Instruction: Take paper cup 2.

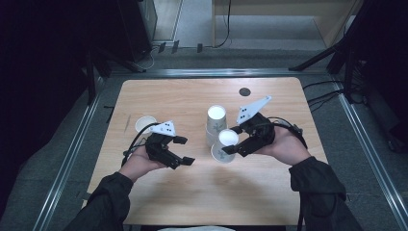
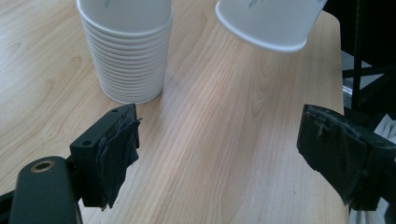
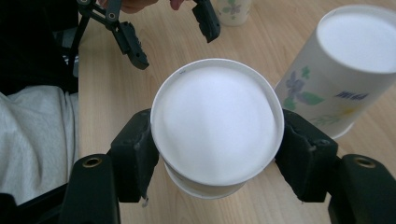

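Observation:
A stack of white paper cups (image 1: 216, 123) stands upside down mid-table, its many nested rims (image 2: 128, 56) showing close up. My right gripper (image 1: 230, 141) is shut on a single upside-down cup (image 1: 224, 146), held tilted just above the wood beside the stack (image 3: 348, 74). Both black pads press the cup's (image 3: 217, 126) sides, and its rim (image 2: 268, 23) hangs clear of the table. My left gripper (image 1: 187, 150) is open and holds nothing, its jaws spread wide (image 2: 224, 151) and pointing at the stack and the held cup. It also appears beyond the cup (image 3: 163, 28).
One more floral paper cup (image 1: 145, 123) stands upright at the left, behind my left hand (image 3: 233, 9). A dark round hole (image 1: 245, 91) marks the table near its far edge. Bare wood (image 1: 207, 192) lies in front of both hands. Metal rails and cables surround the table.

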Motion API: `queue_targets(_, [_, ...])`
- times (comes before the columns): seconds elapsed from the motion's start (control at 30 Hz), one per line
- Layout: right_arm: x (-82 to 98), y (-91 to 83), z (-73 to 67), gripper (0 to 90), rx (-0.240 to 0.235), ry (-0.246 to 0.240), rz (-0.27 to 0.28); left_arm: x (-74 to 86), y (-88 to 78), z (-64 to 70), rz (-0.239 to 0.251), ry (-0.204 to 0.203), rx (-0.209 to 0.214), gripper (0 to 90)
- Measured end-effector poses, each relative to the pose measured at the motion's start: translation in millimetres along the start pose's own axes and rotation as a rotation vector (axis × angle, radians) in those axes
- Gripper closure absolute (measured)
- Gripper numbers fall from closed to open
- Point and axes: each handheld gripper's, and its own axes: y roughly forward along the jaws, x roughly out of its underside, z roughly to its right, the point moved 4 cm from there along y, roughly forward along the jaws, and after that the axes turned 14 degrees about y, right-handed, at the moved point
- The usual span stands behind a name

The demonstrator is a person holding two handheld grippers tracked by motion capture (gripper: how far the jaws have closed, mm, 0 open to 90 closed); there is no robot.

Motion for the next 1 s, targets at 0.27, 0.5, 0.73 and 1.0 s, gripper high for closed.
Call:
queue_targets(0.27, [21.1, 21.3, 2.2, 34.8, -0.045, 0.057, 0.035, -1.3, 3.5, 3.5, 0.017, 0.024, 0.008, 13.1])
queue_targets(0.5, [33.7, 40.3, 8.3, 34.9, -0.067, 0.093, 0.051, 0.4, 14.5, 7.2, 0.016, 0.034, 0.042, 13.0])
queue_targets(0.73, [33.3, 47.1, 5.2, 34.9, -0.111, 0.097, 0.077, -3.3, 26.2, 13.5, 0.025, 0.059, 0.070, 13.1])
queue_targets(1.0, [27.9, 50.5, -4.0, 34.9, -0.146, 0.094, 0.097, -4.8, 34.1, 17.5, 0.030, 0.076, 0.095, 13.0])
